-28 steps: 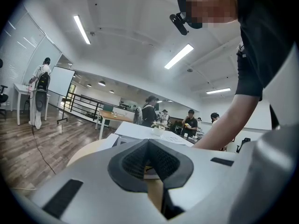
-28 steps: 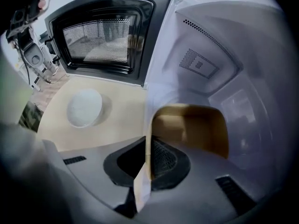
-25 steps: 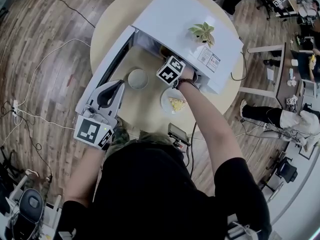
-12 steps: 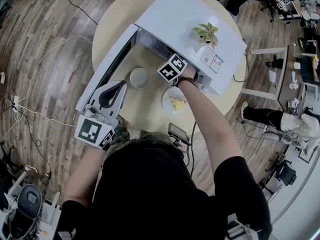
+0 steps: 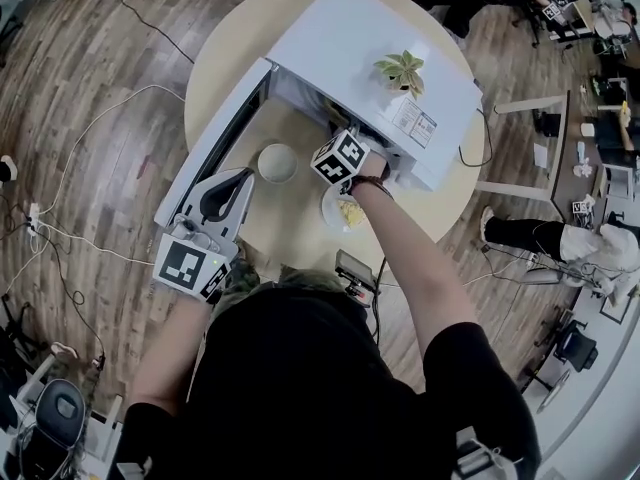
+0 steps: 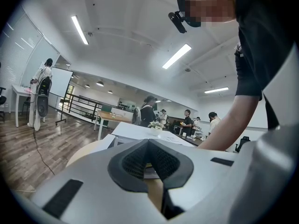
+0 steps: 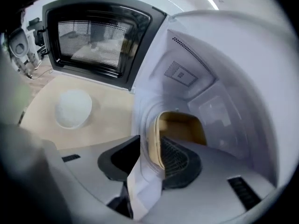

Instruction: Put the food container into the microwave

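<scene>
1 food container (image 7: 180, 126) rim pinched by right hand-held gripper (image 7: 148, 164) at microwave (image 5: 370, 48) mouth; left hand-held gripper (image 6: 148, 160) closed.

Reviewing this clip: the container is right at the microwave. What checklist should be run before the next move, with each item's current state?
1. Microwave door open wide: ok, swung out to the left.
2. Right gripper has a hold on the food container: ok, jaws shut on its rim.
3. Container inside the cavity: not ok, the head view shows it over the table in front of the opening.
4. Cavity floor free: cannot tell, the container hides it.
5. Left gripper out of the path: ok, shut on nothing, by the door's outer end.
6. White round dish out of the path: ok, it sits left of the container.
</scene>
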A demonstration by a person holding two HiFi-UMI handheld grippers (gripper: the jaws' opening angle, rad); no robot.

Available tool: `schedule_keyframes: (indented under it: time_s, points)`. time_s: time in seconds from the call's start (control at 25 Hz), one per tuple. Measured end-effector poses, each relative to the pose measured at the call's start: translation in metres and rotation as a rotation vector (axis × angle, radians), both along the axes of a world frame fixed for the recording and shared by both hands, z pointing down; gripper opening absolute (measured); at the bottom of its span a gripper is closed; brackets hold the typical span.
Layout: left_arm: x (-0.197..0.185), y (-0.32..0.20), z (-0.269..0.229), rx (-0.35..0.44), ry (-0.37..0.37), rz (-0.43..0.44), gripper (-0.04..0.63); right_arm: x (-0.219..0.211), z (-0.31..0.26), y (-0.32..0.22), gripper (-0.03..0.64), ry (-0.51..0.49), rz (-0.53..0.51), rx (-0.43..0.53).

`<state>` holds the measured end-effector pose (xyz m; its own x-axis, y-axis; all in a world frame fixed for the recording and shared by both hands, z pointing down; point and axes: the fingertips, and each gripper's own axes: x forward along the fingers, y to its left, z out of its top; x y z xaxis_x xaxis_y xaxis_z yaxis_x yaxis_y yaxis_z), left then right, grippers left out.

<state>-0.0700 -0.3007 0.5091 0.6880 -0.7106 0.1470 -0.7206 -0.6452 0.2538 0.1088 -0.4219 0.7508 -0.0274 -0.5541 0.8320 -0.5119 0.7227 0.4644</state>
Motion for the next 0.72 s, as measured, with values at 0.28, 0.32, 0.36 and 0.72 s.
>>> schedule_keyframes:
  time_s: [0.28,0.32,0.36,0.72]
  points:
    - [0.007,0.006,-0.012,0.032,0.01,0.029,0.02,-0.003,-0.039,0.049,0.135,-0.024,-0.041,0.064]
    - [0.009,0.007,-0.015,0.037,0.011,0.035,0.019,-0.008,-0.046,0.061,0.135,-0.047,-0.054,0.062]
    - [0.01,0.008,-0.017,0.043,0.013,0.043,0.02,-0.014,-0.053,0.073,0.132,-0.082,-0.062,0.057]
    - [0.024,0.013,-0.042,0.112,0.018,0.094,0.02,-0.069,-0.176,0.139,0.012,-0.699,0.098,0.126]
